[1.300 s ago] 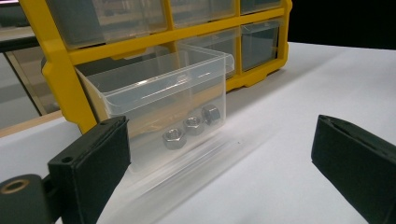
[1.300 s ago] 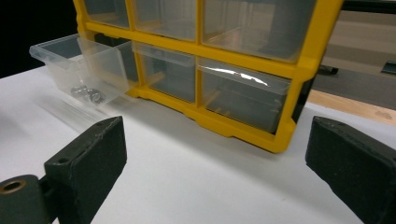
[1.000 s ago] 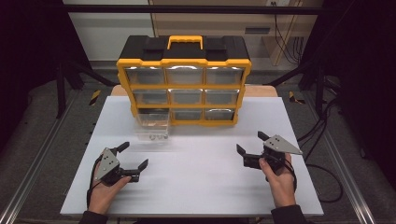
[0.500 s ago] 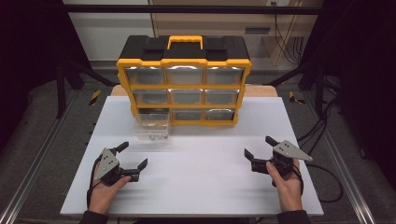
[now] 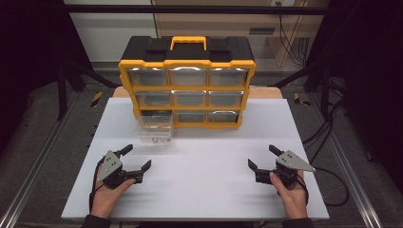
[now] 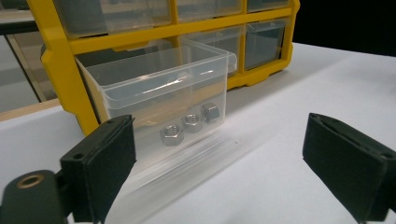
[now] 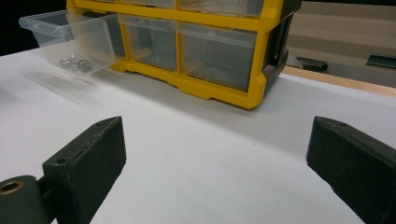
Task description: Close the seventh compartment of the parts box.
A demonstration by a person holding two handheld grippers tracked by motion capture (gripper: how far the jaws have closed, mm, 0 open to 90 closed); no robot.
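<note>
Left gripper (image 5: 134, 160): held in the left hand (image 5: 108, 194) low over the table (image 5: 204, 190), near the drawer (image 5: 156, 127) and in front of the cabinet's left end; jaws wide with nothing between them, having just closed a little

Right gripper (image 5: 263, 159): in the right hand (image 5: 291, 194), well in front of the cabinet's right end; jaws spread wide and empty over bare table

Drawer: clear plastic, pulled out of the cabinet's bottom-left slot, its back end at the slot's mouth, its front resting on the table

Nuts (image 6: 189, 123): three small metal hex nuts inside the drawer, against its front wall, side by side

Cabinet (image 5: 187, 80): yellow frame, black top, yellow handle, nine clear drawer slots; stands at the table's far edge

Writing: no brand, label or lettering legible on cabinet, drawer or grippers
</note>
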